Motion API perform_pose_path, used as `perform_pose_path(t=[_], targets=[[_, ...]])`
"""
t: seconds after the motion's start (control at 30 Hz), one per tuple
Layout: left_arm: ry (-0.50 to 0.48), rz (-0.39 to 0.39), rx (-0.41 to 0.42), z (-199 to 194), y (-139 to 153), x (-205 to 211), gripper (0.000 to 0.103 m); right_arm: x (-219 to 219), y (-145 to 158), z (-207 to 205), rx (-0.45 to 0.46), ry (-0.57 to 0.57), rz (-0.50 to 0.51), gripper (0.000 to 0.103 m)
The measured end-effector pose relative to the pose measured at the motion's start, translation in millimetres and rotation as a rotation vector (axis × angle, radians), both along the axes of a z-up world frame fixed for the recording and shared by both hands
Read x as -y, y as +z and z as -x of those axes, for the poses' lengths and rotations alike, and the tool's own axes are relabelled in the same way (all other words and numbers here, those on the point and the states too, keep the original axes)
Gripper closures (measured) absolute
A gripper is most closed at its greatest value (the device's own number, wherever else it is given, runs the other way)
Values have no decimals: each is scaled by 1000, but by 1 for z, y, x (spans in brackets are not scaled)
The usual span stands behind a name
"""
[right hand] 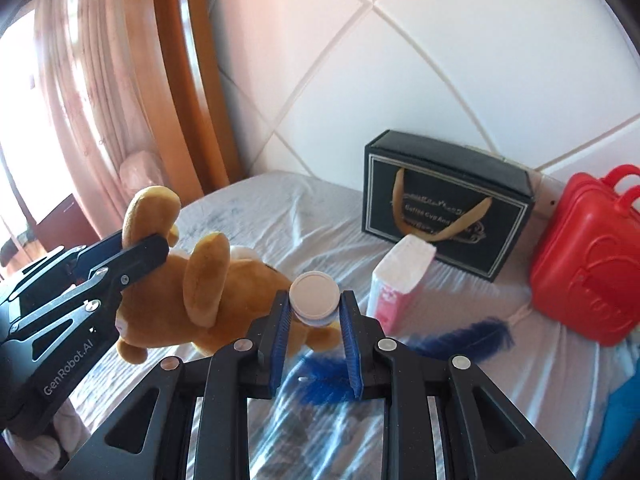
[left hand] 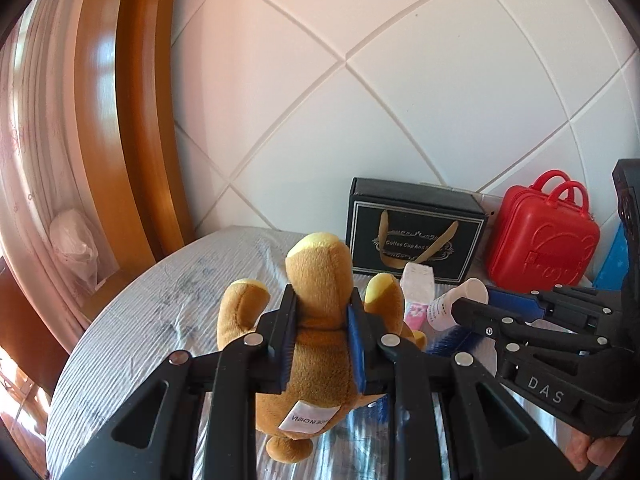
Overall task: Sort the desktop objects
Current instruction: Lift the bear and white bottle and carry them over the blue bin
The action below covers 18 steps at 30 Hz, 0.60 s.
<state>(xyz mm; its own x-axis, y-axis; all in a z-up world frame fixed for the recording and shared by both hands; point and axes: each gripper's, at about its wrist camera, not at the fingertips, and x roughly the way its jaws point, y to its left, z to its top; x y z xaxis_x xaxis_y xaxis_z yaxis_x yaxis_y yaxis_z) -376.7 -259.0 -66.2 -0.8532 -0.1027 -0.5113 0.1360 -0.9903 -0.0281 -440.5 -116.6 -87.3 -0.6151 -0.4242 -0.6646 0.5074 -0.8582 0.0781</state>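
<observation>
I had the left gripper (left hand: 324, 336) clamped across the middle of the brown plush toy (left hand: 316, 320), its blue pads pressed into the fur on both sides. The toy hung between the jaws above the surface (left hand: 160, 320), which was covered with a pale striped cloth, and a white sewn-in label showed on the underside nearest my camera. From the right wrist view I saw the same toy (right hand: 224, 292) held side-on by that gripper (right hand: 132, 256), clear of the cloth.

My right gripper (right hand: 316, 312) was closed on a small white-capped bottle (right hand: 314, 298), the round cap facing the lens and the pads touching it on either side. In the left wrist view the bottle (left hand: 456, 300) stuck out from the tips of that gripper (left hand: 464, 308), tilted, with printed text on its body.

On the surface below lay a dark blue feather (right hand: 460, 340). Just behind it stood a pink-and-white tissue pack (right hand: 400, 280), leaning in front of a black gift box (right hand: 448, 208) with gold lettering. A red toy suitcase (right hand: 588, 260) stood beside the box against the white tiled wall (right hand: 440, 60). A bit of blue showed at the right edge; I couldn't tell what it was.
</observation>
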Motion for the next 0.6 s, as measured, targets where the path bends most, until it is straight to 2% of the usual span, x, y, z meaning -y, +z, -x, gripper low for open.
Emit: perform_pose_path(t=[0.33, 0.47, 0.6], targets=[[-149, 15, -133, -48, 69, -72, 81, -72, 82, -70, -152, -161, 5, 78], [-253, 27, -199, -66, 99, -120, 81, -118, 110, -105, -213, -267, -7, 78], [-374, 4, -261, -81, 131, -178, 81, -175, 141, -143, -268, -406, -17, 78]])
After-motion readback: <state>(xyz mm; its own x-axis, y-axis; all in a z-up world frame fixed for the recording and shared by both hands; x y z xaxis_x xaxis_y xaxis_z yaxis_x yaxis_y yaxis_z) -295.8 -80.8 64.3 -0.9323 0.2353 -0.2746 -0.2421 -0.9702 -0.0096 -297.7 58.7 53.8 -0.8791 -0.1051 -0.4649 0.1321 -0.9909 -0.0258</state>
